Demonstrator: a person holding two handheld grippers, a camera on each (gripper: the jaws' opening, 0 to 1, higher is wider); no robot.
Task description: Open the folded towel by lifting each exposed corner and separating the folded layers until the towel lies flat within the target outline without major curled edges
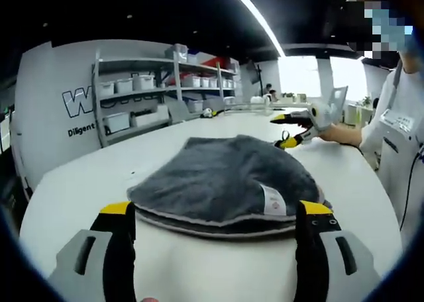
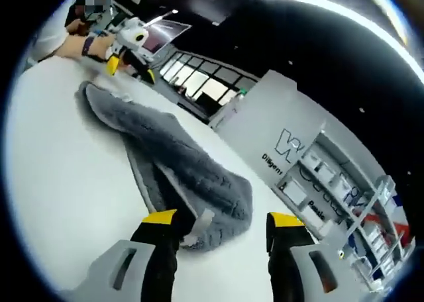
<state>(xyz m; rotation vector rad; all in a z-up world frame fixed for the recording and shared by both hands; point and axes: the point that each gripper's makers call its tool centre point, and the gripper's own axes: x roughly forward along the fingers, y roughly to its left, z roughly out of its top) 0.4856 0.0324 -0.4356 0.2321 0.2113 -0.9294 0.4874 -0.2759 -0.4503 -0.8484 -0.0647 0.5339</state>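
A grey towel (image 1: 225,176) lies folded in layers on the white table (image 1: 73,189), with a white label (image 1: 272,201) near its front edge. My left gripper (image 1: 216,212) is open, its yellow-tipped jaws standing either side of that front edge. Beyond the towel's far right side, the right gripper (image 1: 285,131) hovers open in a person's hand. In the right gripper view the towel (image 2: 179,159) runs away from me. My right gripper (image 2: 222,221) is open at its near end, the left jaw beside a white tag (image 2: 199,226). The left gripper (image 2: 131,69) is at the far end.
Grey shelving (image 1: 152,97) with white bins stands behind the table, next to a wall with lettering (image 1: 79,103). A person in white (image 1: 397,143) stands at the table's right edge. Bare table (image 2: 59,176) stretches left of the towel; the shelves (image 2: 338,189) sit at the right.
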